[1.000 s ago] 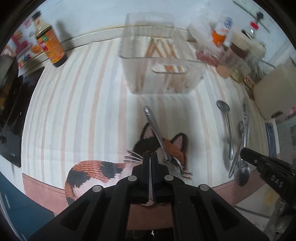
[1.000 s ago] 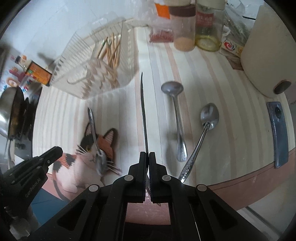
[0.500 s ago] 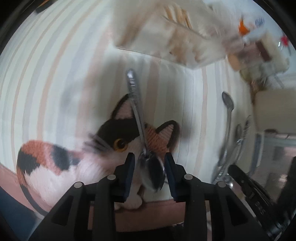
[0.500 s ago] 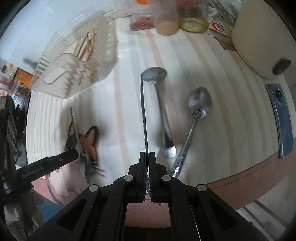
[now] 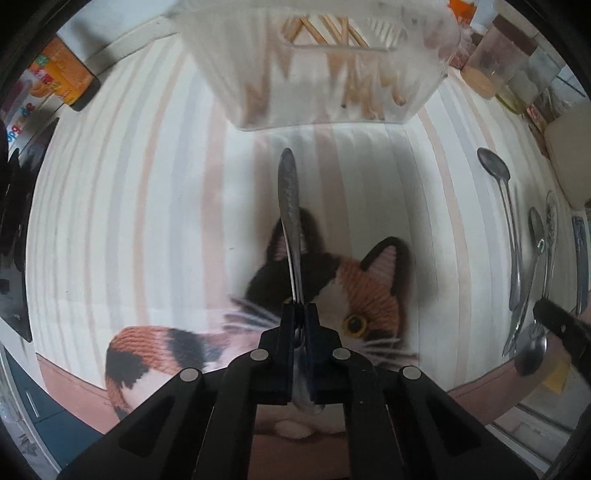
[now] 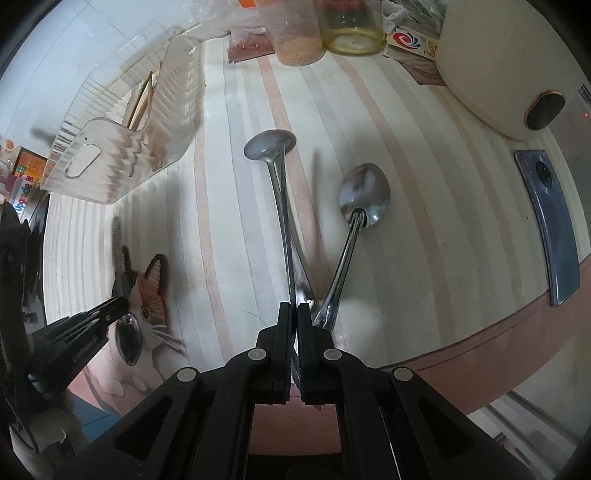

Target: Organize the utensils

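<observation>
Left gripper (image 5: 300,308) has just clamped the spoon (image 5: 290,206) near its bowl over the cat mat (image 5: 369,295), handle aimed at the clear bin (image 5: 321,66) for drop-in, right gripper (image 6: 294,308) pinching the knife (image 6: 286,236) edge-on beside two loose spoons (image 6: 364,195).

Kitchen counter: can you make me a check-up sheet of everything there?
Surface: striped counter.
Job's things: loose spoon; second spoon; clear basket holding chopsticks.
Clutter: cat-shaped mat, phone, powder jar, jar of yellow liquid.
Tools: left tool has just closed, shut on held spoon; right tool shut on thin metal utensil, kind unclear.
Cables: nothing seen.
Surroundings: cream appliance.
</observation>
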Tool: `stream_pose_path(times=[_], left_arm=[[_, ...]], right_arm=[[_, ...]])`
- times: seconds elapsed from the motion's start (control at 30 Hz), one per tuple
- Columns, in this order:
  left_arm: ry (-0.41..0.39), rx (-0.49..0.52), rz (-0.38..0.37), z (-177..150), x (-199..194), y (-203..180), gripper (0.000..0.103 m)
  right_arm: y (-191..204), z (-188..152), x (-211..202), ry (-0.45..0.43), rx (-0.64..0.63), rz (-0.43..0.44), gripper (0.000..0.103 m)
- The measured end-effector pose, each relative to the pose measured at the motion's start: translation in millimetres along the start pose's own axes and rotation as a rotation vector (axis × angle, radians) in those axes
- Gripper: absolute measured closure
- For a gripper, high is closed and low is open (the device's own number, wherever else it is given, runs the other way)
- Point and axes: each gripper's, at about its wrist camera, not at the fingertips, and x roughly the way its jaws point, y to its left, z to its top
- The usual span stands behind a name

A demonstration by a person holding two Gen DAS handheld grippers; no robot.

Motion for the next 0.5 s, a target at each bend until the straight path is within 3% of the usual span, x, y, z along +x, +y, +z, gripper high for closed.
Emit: stream_pose_path(times=[0.33, 0.5], left_arm=[[-0.131, -0.076, -0.070, -22.0, -64.1, 46.5, 0.103], [-0.086, -0.165, -0.198, -20.2, -50.1, 71.5, 0.100]], right_arm=[[20.1, 13.2, -24.5, -0.047, -0.039, 0.038, 0.101], [29.4, 15.5, -26.2, -0.050, -0.055, 0.051, 0.101]])
